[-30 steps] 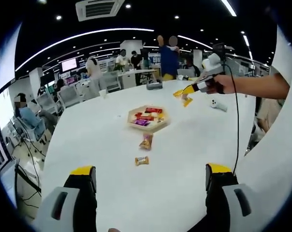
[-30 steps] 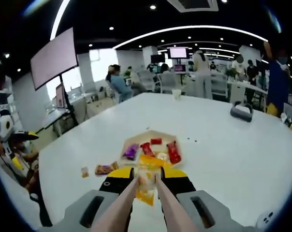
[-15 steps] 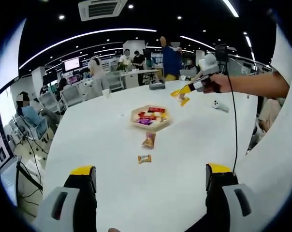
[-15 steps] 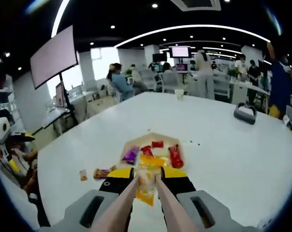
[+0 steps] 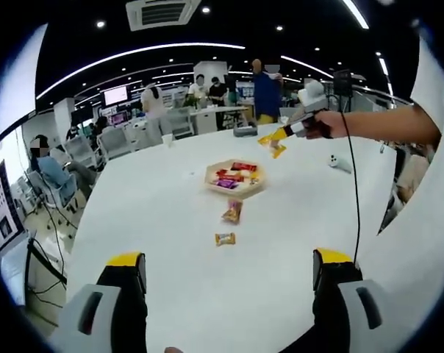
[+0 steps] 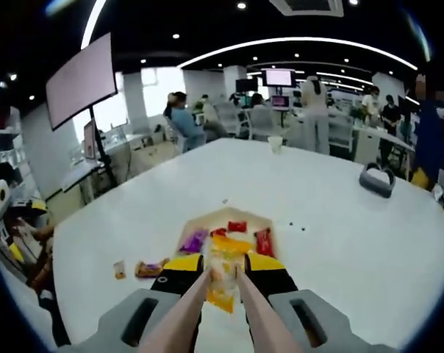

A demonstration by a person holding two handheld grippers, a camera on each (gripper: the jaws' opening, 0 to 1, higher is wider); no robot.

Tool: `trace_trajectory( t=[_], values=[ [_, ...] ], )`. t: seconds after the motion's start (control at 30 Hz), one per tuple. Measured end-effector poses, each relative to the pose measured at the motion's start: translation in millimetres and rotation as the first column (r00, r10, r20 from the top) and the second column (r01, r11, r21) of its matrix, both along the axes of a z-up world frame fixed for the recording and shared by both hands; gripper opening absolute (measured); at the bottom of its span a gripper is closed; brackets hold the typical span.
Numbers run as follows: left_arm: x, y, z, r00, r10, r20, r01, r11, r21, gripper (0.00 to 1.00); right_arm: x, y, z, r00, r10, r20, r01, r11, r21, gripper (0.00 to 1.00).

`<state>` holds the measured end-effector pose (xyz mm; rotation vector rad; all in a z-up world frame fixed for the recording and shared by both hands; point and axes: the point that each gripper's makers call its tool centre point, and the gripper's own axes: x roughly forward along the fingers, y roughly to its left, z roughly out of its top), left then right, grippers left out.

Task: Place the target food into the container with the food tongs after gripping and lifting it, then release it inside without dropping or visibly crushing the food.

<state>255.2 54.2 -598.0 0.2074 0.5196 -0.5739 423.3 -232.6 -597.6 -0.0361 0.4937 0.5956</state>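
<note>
On white table (image 5: pixel 170 220), centre: hexagonal wooden tray (image 5: pixel 235 189), holding red, purple and yellow wrapped snacks. Two loose snack packets just outside tray at 6 o'clock: larger one (image 5: pixel 231 213) near rim, smaller one (image 5: pixel 224 238) further out. Left gripper (image 5: pixel 229 279): jaws spread wide at bottom of left gripper view, nothing between them, well apart from tray. Right gripper (image 6: pixel 222 283): clamped on pair of food tongs (image 6: pixel 207 309), tong tips pinching yellow-orange snack packet (image 6: pixel 223 276). Packet lifted off table, near edge of tray (image 6: pixel 207 218), at tray's 6 o'clock in right gripper view. Same gripper (image 5: pixel 292 132) at 1 o'clock in left gripper view, held by outstretched hand (image 5: pixel 332 125), packet (image 5: pixel 272 141) dangling above table beyond tray. Small white object (image 5: pixel 338 161) on table at 2 o'clock. Dark bag (image 6: pixel 376 179) at far table edge, 2 o'clock in right gripper view.
</note>
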Motion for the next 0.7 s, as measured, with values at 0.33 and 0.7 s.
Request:
trace_trajectory(
  t=[0.33, 0.7],
  values=[
    [-2.0, 8, 3.0, 1.000, 0.020, 0.007, -0.020, 1.000, 0.001, 0.94, 23, 11, 0.3, 1.000, 0.013, -0.001, -0.013, 1.000, 0.001, 0.21],
    [-6.4, 13, 1.0, 0.999, 0.034, 0.002, -0.034, 0.999, -0.005, 0.94, 34, 18, -1.9, 0.999, 0.033, -0.010, -0.033, 0.999, -0.017, 0.21]
  ],
)
